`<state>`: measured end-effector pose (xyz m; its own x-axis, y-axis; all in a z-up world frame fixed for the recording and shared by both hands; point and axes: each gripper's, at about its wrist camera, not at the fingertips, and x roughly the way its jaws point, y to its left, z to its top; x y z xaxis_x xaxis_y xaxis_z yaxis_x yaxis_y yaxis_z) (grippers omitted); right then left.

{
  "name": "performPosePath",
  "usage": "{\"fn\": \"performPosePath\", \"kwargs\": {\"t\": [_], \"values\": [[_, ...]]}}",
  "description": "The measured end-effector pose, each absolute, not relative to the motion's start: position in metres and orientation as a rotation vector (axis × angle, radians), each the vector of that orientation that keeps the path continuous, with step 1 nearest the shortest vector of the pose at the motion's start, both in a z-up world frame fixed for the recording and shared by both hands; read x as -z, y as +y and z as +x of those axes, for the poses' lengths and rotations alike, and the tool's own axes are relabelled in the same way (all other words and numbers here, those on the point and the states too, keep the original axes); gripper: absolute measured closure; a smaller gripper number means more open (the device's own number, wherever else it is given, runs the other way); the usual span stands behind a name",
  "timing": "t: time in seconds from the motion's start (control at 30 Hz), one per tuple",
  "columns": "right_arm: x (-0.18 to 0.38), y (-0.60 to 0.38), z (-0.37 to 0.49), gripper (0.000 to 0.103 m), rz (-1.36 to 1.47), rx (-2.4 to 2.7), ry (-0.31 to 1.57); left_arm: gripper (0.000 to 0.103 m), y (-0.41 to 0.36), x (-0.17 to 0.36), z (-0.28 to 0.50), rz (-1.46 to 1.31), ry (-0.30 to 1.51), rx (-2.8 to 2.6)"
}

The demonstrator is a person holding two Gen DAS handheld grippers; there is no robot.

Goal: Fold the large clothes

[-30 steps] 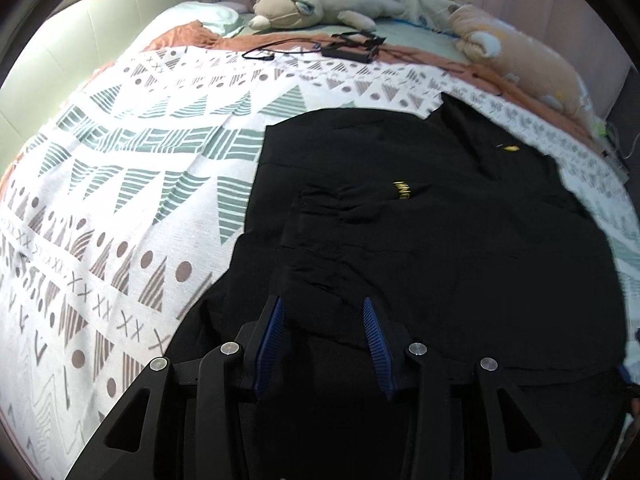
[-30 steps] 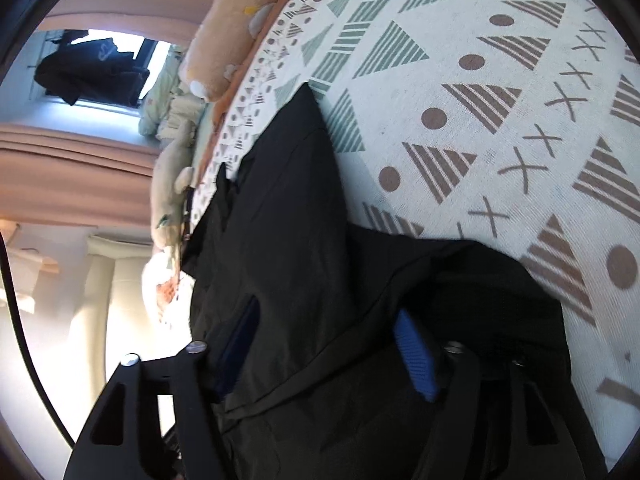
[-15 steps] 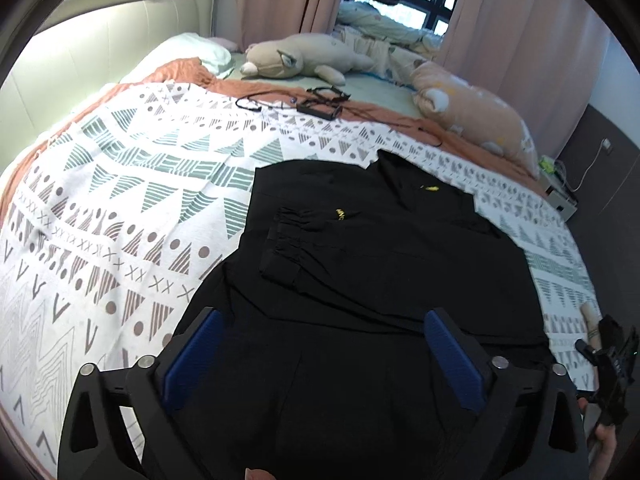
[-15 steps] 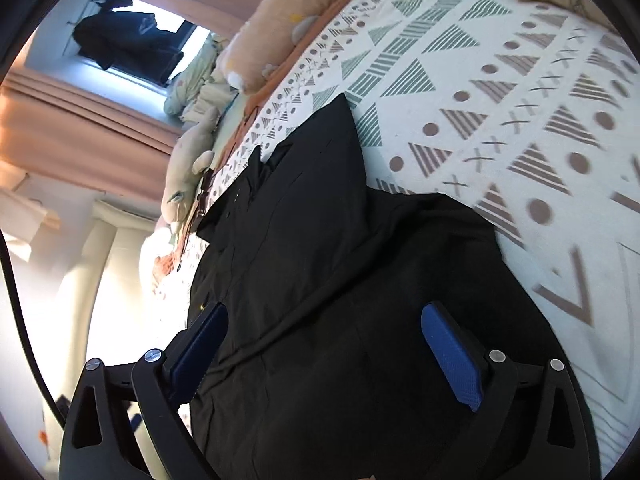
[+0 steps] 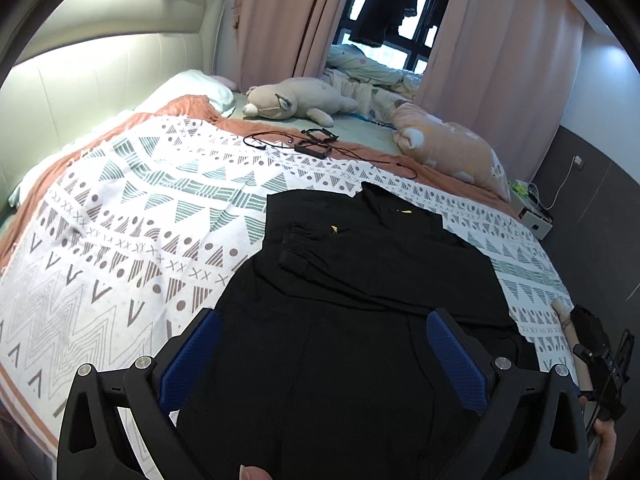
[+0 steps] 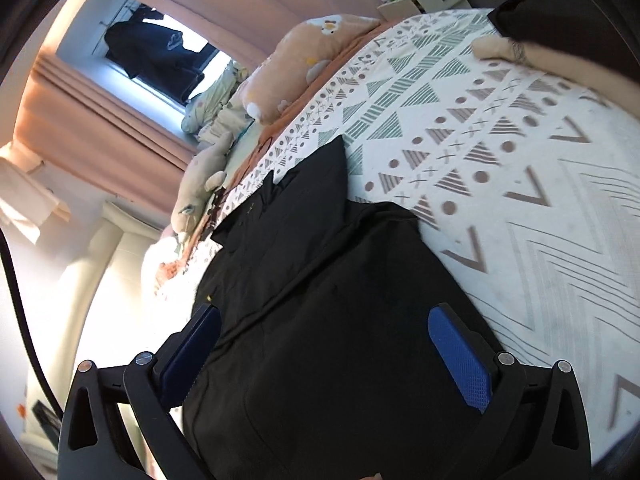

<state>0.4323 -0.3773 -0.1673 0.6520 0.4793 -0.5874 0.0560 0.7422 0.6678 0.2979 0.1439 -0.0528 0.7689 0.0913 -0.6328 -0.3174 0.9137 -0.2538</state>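
A large black garment [image 5: 360, 280] lies spread on the patterned bedspread [image 5: 120, 240], one sleeve with a gathered cuff [image 5: 296, 240] folded across its body. My left gripper [image 5: 322, 320] hovers above its near end, open wide, with nothing between the blue pads [image 5: 188, 360]. In the right wrist view the same garment [image 6: 320, 260] runs away from the lens. My right gripper [image 6: 324, 314] hangs over it with its jaws still opening; the cloth lies below them, untouched by the pads [image 6: 460, 360].
Two plush toys [image 5: 296, 100] [image 5: 452, 148], a cable and a black adapter [image 5: 316, 148] lie at the bed's far end by the curtains. An arm in a black sleeve [image 6: 560, 52] rests at the bed's edge. A padded headboard [image 5: 80, 92] stands left.
Both grippers let go of the black cloth, opened wide, and pulled back and up, so more of the bed and room shows. The garment stays flat on the bed.
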Motion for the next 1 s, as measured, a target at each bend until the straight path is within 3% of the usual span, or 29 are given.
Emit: {"fn": "performPosePath", "kwargs": {"t": [0.5, 1.0], "values": [[0.129, -0.431, 0.337, 0.000, 0.632, -0.235, 0.743, 0.001, 0.111, 0.044, 0.199, -0.311, 0.608, -0.194], [0.128, -0.465, 0.260, 0.000, 0.506, -0.235, 0.728, 0.001, 0.115, 0.076, 0.109, -0.300, 0.609, -0.236]]}}
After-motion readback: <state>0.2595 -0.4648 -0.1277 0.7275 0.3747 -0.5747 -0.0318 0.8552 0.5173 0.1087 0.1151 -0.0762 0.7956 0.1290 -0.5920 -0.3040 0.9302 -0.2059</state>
